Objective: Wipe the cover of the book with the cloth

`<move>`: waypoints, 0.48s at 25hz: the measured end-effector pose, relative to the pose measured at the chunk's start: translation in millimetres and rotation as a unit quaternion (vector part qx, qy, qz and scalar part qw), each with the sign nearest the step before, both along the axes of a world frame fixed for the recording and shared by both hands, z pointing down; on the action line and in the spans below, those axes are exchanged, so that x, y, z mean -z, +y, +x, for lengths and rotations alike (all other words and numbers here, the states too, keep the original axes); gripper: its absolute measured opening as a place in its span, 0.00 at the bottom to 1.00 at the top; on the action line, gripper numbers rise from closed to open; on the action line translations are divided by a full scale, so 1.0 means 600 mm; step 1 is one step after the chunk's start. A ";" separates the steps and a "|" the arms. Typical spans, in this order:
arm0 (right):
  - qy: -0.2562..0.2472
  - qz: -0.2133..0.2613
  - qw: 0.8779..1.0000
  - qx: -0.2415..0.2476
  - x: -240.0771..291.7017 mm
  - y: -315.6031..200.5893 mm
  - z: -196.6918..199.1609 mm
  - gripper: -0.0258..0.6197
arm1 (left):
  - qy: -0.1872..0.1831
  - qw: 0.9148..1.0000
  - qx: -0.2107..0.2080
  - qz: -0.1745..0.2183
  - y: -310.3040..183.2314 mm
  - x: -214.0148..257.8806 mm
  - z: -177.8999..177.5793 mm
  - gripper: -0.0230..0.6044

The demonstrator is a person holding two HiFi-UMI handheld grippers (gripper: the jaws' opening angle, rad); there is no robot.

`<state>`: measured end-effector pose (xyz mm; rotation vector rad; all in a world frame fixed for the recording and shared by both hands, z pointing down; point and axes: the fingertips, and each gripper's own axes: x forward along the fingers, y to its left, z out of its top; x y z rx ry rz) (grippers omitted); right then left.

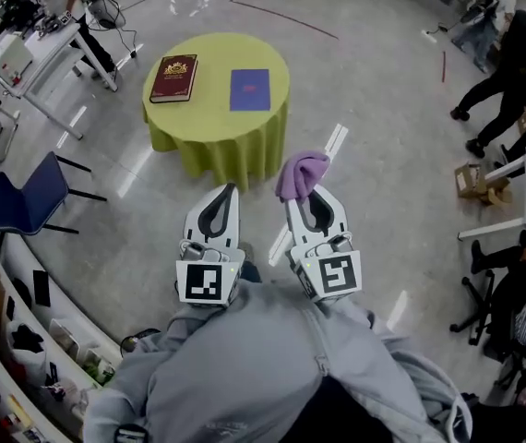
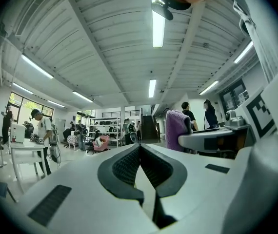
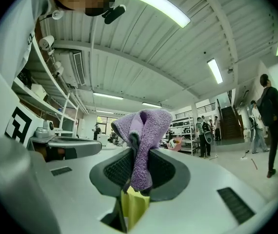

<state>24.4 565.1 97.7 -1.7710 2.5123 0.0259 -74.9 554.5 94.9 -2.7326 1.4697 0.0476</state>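
Cloth point(image 3: 141, 145), purple, is pinched between the jaws of my right gripper point(image 3: 138, 155) and bunches up above the tips. My left gripper point(image 2: 140, 149) has its jaws pressed together with nothing between them. I hold both grippers side by side over the floor, near the round table point(image 1: 217, 150) with the yellow-green cover but apart from it. Red book point(image 1: 173, 77) lies flat on the table's left part. A blue flat item point(image 1: 250, 89) lies near its right side, not touching.

head view: steeply down | 2 gripper views: close, apparently tilted upward | all 3 share cloth point(image 1: 302, 173)
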 end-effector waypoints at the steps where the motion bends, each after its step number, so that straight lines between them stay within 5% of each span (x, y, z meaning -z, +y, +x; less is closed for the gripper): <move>1: 0.002 -0.003 1.000 -0.002 0.000 -0.020 -0.002 0.18 | -0.001 1.000 -0.003 0.000 -0.022 0.001 -0.001 0.07; 12: 0.005 -0.014 0.999 -0.033 -0.013 -0.183 -0.014 0.18 | -0.001 0.999 -0.047 -0.005 -0.200 -0.007 -0.003 0.06</move>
